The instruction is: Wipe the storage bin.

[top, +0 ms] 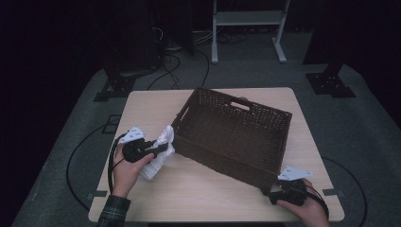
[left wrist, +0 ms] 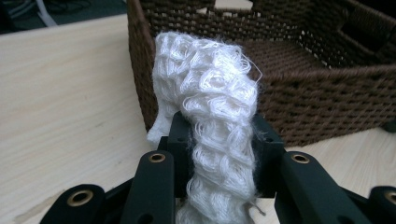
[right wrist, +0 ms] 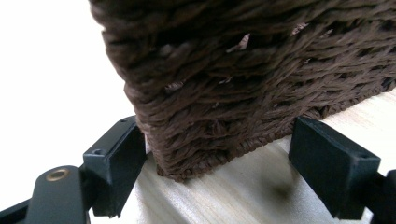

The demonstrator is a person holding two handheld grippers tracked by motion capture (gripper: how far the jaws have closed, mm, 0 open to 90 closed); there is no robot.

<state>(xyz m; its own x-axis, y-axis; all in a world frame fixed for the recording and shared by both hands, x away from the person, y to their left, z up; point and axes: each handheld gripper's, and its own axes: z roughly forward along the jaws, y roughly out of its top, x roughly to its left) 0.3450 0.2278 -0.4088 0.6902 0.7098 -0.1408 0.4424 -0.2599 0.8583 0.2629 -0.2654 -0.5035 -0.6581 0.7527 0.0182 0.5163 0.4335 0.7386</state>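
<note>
White knitted cloth (left wrist: pixel 219 121), one piece, stands lengthwise upright, clamped in the left hand-held gripper (left wrist: pixel 219 140); right hand-held gripper (right wrist: pixel 217 163) gapes wide around the one wicker basket's (right wrist: pixel 243 84) corner.

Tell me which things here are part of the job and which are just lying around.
In the job: white knitted cloth, clamped in the left gripper; brown wicker basket; right gripper, open at the basket's corner.
Lying about: white shelf frame; floor cables.

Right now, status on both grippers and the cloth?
Left gripper shut on white cloth, outside the basket. Right gripper open, straddling basket corner. Nothing blocking.
</note>
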